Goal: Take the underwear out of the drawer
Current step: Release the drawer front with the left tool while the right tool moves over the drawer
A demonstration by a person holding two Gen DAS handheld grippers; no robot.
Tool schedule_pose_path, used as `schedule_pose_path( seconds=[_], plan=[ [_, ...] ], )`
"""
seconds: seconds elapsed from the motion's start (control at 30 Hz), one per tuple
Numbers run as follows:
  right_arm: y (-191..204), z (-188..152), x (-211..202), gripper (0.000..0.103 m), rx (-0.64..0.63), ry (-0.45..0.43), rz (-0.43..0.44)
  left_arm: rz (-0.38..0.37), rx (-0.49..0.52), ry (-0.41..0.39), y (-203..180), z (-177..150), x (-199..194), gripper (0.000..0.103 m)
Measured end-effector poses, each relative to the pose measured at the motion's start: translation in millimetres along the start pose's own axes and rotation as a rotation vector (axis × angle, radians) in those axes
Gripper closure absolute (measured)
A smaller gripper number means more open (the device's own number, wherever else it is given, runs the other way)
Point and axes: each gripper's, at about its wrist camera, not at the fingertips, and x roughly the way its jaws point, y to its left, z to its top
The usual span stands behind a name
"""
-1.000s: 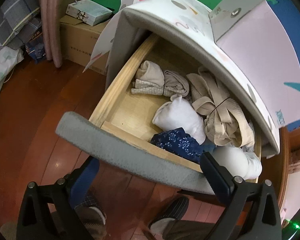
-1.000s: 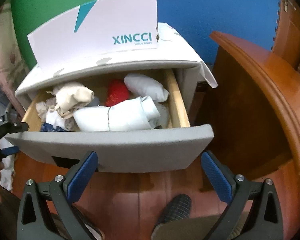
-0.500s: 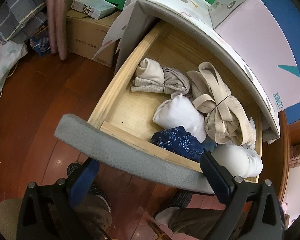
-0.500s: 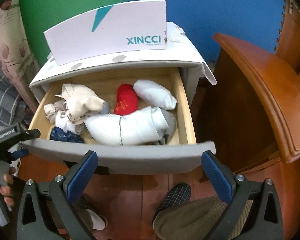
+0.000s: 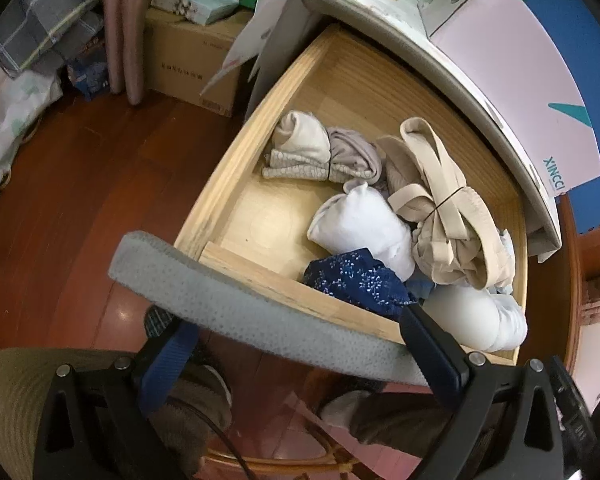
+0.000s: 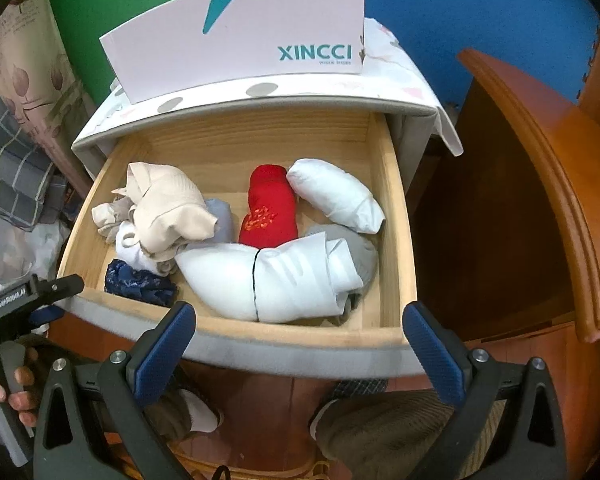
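Left wrist: above drawer (image 5: 228, 184) front's left end, angled down-right. Right wrist: centred near the front, facing the back. Shared: drawer interior.

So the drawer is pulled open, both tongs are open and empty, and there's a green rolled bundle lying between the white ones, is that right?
Not quite: that rolled bundle is red, not green, as the right wrist view shows. The rest holds: the drawer is pulled open, and the left tongs and right tongs are both open and empty.
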Motion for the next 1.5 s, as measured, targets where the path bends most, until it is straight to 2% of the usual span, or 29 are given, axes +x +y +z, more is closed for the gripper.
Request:
schedule_pose_path(
  seconds=[0.37, 0.53, 0.73, 0.9, 1.03, 1.07, 1.13, 1.2, 1.23, 1.33, 1.5],
  plan=[
    [-15.6, 9.5, 11.4, 0.0, -0.01, 0.058, 0.049, 0.005, -0.02, 0.012, -1.9, 3.8, 2.4, 0.0],
    [-18.1, 22.5, 17.2, 0.0, 0.01, 0.108, 0.097, 0.043, -0.015, 0.05, -7.4, 9.1, 2.9, 0.001],
    [-23.3, 49.1, 18.2, 0.0, -0.007, 0.124, 0.119, 0.094, 0.016, 0.07, -15.3, 12.3, -4.9, 0.003],
    [-27.3, 72.8, 26.7, 0.003, -0.083, 0.137, 0.05, 0.137, 0.09, 0.07, -25.5, 13.1, -20.3, 0.003],
    [-28.7, 85.2, 40.8, 0.013, -0.123, 0.174, 0.029, 0.151, 0.174, 0.058, -34.0, 16.7, -32.9, 0.003],
    [-29.1, 88.4, 44.7, 0.015, -0.129, 0.182, 0.026, 0.162, 0.234, 0.017, -41.2, 17.4, -40.0, 0.003],
    [-30.3, 93.6, 50.3, 0.016, -0.135, 0.181, 0.018, 0.23, 0.363, -0.064, -57.7, 18.2, -54.4, 0.003],
    [-29.5, 96.4, 57.1, 0.023, -0.147, 0.187, 0.012, 0.23, 0.457, -0.086, -71.3, 19.3, -63.7, 0.003],
    [-28.4, 97.7, 60.1, 0.025, -0.158, 0.19, 0.011, 0.214, 0.496, -0.076, -77.2, 20.3, -65.9, 0.003],
    [-22.7, 100.5, 69.2, 0.028, -0.193, 0.202, 0.005, 0.176, 0.529, -0.032, -83.1, 24.6, -61.5, 0.003],
    [-16.6, 97.4, 74.0, 0.028, -0.184, 0.251, 0.062, 0.146, 0.482, 0.082, -85.2, 33.2, -31.4, 0.003]
  ],
)
